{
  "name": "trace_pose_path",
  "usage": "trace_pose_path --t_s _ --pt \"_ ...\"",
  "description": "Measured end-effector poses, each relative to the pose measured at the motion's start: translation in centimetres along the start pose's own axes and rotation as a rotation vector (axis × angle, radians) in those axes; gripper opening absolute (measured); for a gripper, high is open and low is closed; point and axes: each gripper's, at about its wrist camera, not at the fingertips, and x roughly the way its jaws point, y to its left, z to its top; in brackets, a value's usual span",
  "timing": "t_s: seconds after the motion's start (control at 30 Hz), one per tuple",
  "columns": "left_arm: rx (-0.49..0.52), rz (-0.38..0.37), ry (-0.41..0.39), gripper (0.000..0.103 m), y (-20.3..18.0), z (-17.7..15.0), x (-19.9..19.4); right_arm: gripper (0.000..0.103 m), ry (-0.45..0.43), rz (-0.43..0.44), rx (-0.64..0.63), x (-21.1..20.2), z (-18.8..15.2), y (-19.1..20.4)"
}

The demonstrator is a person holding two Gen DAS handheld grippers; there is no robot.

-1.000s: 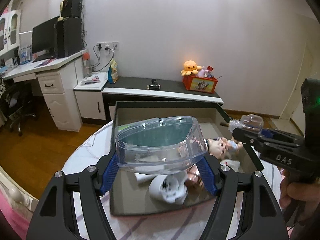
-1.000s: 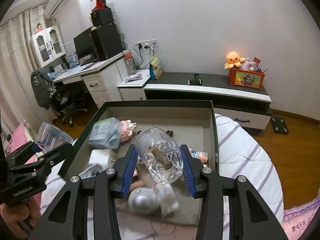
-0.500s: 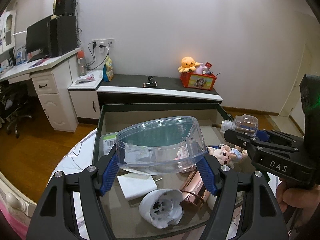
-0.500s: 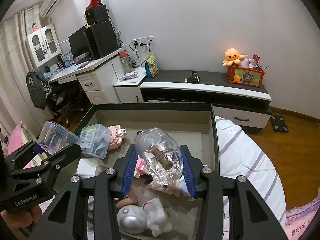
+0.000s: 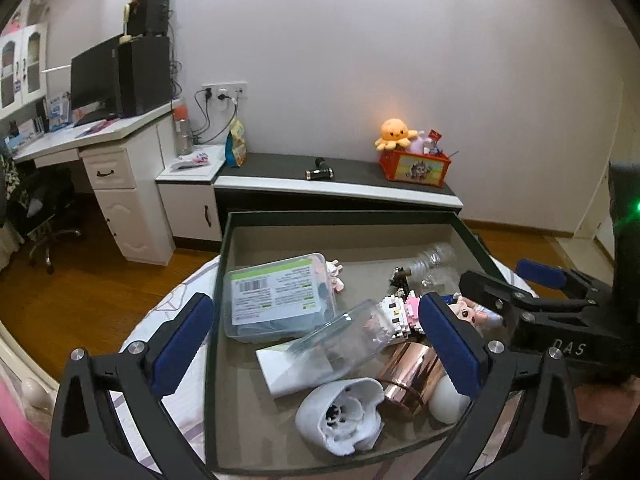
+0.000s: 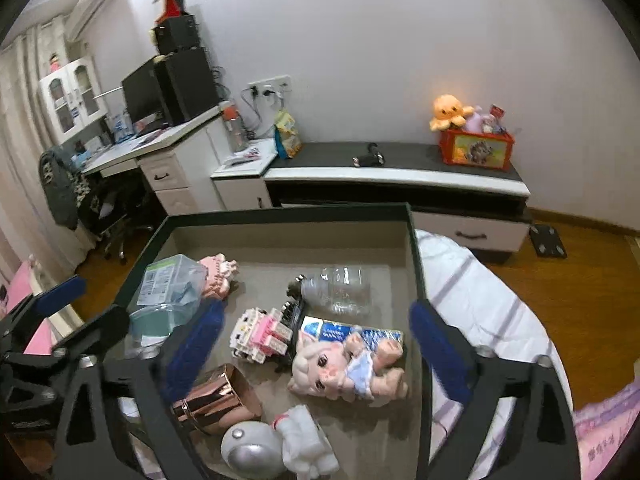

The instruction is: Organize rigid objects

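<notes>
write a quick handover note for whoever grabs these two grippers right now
Left gripper: open, empty, above the box's front left.
Right gripper: open, empty, above the box's front right.
In the dark-rimmed cardboard box: clear plastic tub on its side over the white carton; clear glass bottle on its side near the back; also labelled lidded container, rose-gold metal cup, pink pig doll.
Done: tub and bottle are in the box.
Left: nothing visible waits outside the box; check, then tidy.
</notes>
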Motion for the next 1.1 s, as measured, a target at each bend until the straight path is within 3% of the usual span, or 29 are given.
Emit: trace_pose_path --t_s 0.53,1.1 --pt "-0.010 0.017 -0.076 0.103 0.4 -2.5 -9.1 0.103 -0.107 0.005 0.033 -9.0 -2.9 2.3" --pt "0.004 0.056 -0.127 0.103 -1.4 -8.7 -20.7 0.103 -0.203 -0.080 0.003 -21.5 -12.2 6.2"
